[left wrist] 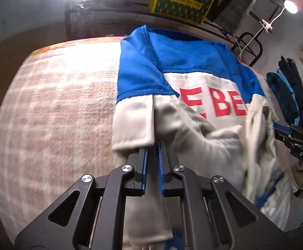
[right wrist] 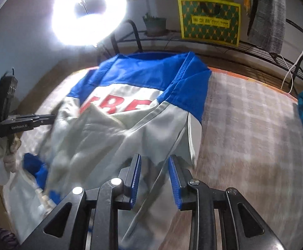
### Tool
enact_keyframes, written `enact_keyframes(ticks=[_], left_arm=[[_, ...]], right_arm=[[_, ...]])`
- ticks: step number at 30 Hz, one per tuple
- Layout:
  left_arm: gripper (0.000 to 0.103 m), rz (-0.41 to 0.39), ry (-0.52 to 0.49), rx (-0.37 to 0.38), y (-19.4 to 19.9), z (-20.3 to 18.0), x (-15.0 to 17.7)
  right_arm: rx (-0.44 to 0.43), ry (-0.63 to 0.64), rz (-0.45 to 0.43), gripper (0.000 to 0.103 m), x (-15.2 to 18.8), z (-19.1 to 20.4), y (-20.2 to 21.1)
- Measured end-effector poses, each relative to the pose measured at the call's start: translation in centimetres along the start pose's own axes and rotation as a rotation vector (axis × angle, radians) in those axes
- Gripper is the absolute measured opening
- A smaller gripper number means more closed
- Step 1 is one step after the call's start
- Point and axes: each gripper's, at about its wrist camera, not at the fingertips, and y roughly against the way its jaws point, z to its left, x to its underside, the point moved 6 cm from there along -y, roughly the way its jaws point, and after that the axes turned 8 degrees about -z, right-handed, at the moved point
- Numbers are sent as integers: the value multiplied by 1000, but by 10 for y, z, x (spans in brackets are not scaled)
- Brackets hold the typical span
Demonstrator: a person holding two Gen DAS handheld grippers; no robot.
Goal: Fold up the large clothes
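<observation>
A large blue and white jacket [left wrist: 193, 79] with red letters lies on a bed covered by a pinkish plaid blanket [left wrist: 57, 104]. Its sides are folded inward. My left gripper [left wrist: 152, 145] is shut on the white lower edge of the jacket's left side. It also shows at the left of the right wrist view [right wrist: 49, 117], at the cloth. My right gripper [right wrist: 154, 158] is open, with the white hem of the jacket [right wrist: 130, 133] lying between and under its jaws. It shows at the right edge of the left wrist view [left wrist: 276, 130].
A ring light [right wrist: 89, 12] glares behind the bed. A black metal bed frame [right wrist: 255, 50] holds a yellow-green box [right wrist: 209, 18] and a potted plant [right wrist: 154, 25]. Dark and teal clothes [left wrist: 287, 91] hang at the right. The blanket [right wrist: 245, 125] lies bare right of the jacket.
</observation>
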Motion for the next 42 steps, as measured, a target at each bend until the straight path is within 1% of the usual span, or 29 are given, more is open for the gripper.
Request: enact_keyframes(ticks=[3, 5, 8, 9, 11, 13, 14, 16, 17, 18, 19, 20, 23, 26, 27, 28, 29, 31, 33, 34, 35, 36, 37, 38, 39, 41, 42], left_arm=[[7, -13, -31, 10, -11, 1, -4], [7, -10, -26, 27, -13, 2, -7], [7, 38, -7, 75, -13, 7, -16], [7, 34, 6, 93, -9, 11, -26], [7, 14, 27, 106, -3, 21, -44], [7, 48, 54, 153, -7, 26, -54], [7, 74, 52, 160, -12, 27, -56], [7, 103, 26, 169, -18, 26, -55], [11, 117, 10, 189, -19, 24, -52], [15, 139, -15, 203, -19, 23, -46], [18, 149, -34, 196, -18, 24, -43], [18, 158, -42, 192, -17, 26, -39], [18, 184, -45, 221, 2, 33, -34], [19, 156, -47, 246, 22, 38, -42], [19, 140, -29, 248, 25, 41, -49], [24, 114, -3, 236, 25, 46, -58], [31, 93, 17, 222, 24, 50, -65], [31, 53, 73, 217, 14, 59, -79], [31, 49, 74, 181, 3, 64, -80], [31, 53, 86, 194, -2, 64, -77], [31, 72, 93, 224, -7, 61, -69], [31, 94, 76, 229, -12, 57, -60], [31, 118, 21, 195, -20, 52, -49], [31, 126, -12, 170, -25, 51, -43], [31, 118, 7, 173, -28, 52, -41], [31, 115, 73, 197, -29, 58, -46], [31, 92, 113, 211, -26, 63, -53]], right_arm=[[-23, 17, -1, 28, -7, -1, -15], [-30, 23, 8, 27, -13, -1, -23], [-57, 40, 38, 27, -24, -1, -32], [-70, 50, 33, 27, -31, -3, -31], [-96, 41, 0, 28, -48, -11, -25], [-140, 2, -36, 33, -62, -24, -18], [-148, -22, -55, 36, -69, -32, -16], [-146, -64, -81, 53, -77, -48, -17], [-144, -89, -86, 56, -79, -55, -20], [-147, -122, -85, 56, -79, -66, -23], [-148, -140, -84, 56, -80, -72, -26], [-146, -154, -81, 56, -79, -78, -29], [-144, -149, -69, 56, -75, -89, -35], [-157, -149, -66, 57, -75, -96, -38], [-162, -157, -68, 61, -74, -99, -40], [-169, -171, -73, 64, -75, -100, -42], [-174, -183, -75, 64, -77, -102, -46], [-173, -214, -80, 64, -79, -104, -54], [-170, -227, -74, 63, -80, -102, -62], [-168, -224, -70, 63, -81, -100, -65], [-170, -215, -66, 63, -83, -98, -68], [-169, -203, -65, 63, -84, -96, -70], [-165, -196, -65, 63, -86, -95, -71], [-158, -192, -66, 63, -88, -96, -74], [-153, -198, -66, 63, -89, -98, -77], [-152, -217, -68, 63, -91, -101, -81], [-158, -226, -67, 63, -91, -103, -84]])
